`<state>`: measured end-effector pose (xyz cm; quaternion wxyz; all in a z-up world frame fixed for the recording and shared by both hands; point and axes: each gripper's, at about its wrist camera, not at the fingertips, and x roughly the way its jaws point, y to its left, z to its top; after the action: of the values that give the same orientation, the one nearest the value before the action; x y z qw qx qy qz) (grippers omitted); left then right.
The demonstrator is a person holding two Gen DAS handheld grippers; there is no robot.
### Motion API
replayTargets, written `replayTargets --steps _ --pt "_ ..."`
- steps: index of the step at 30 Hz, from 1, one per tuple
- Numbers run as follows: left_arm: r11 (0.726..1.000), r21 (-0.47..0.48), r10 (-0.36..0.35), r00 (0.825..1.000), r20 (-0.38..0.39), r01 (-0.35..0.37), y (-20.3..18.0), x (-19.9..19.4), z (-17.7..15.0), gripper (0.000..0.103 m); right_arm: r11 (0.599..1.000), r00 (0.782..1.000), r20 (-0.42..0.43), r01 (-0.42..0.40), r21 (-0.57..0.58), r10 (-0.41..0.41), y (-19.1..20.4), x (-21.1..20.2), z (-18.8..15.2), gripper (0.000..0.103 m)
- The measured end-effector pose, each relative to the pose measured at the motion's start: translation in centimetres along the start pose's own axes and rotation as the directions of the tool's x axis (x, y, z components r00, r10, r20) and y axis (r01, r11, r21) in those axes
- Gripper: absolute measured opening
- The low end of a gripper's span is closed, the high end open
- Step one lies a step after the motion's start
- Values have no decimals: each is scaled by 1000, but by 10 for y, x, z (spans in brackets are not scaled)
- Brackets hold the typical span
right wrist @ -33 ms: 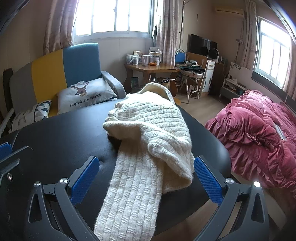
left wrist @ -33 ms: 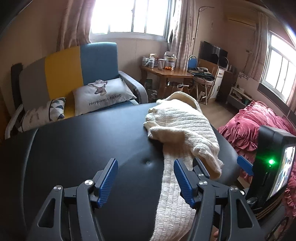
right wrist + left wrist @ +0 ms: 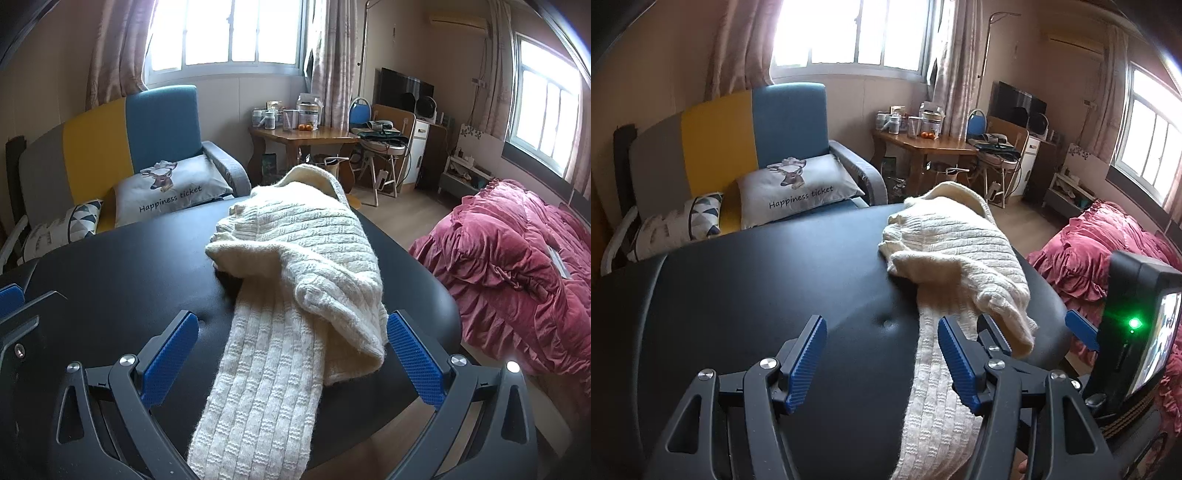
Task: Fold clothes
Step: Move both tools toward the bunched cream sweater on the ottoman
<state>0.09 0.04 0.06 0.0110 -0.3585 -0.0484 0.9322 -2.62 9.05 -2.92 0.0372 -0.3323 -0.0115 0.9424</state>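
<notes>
A cream knit sweater point(image 3: 295, 266) is lying bunched on the black table point(image 3: 122, 280); both grippers, left point(image 3: 882, 354) and right point(image 3: 291, 354), are hovering with jaws apart.

Sweater point(image 3: 295, 258): cream, chunky ribbed knit. Lies bunched and partly folded on black table point(image 3: 129, 277), collar end toward 12 o'clock, one long sleeve point(image 3: 258, 387) trailing flat toward 6 o'clock.
</notes>
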Motion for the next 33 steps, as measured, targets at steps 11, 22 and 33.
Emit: replayTargets --steps 11,22,33 --pt "999 9 37 999 -11 -37 8 4 -7 66 1000 1000 -7 -12 18 12 1 2 -7 103" --pt "998 -31 54 999 5 -54 40 -8 -26 66 999 999 -20 -28 -24 28 16 -8 -11 103" --pt "937 -346 -95 989 -110 51 146 -17 -46 67 970 968 -92 -228 81 235 6 -7 -25 103"
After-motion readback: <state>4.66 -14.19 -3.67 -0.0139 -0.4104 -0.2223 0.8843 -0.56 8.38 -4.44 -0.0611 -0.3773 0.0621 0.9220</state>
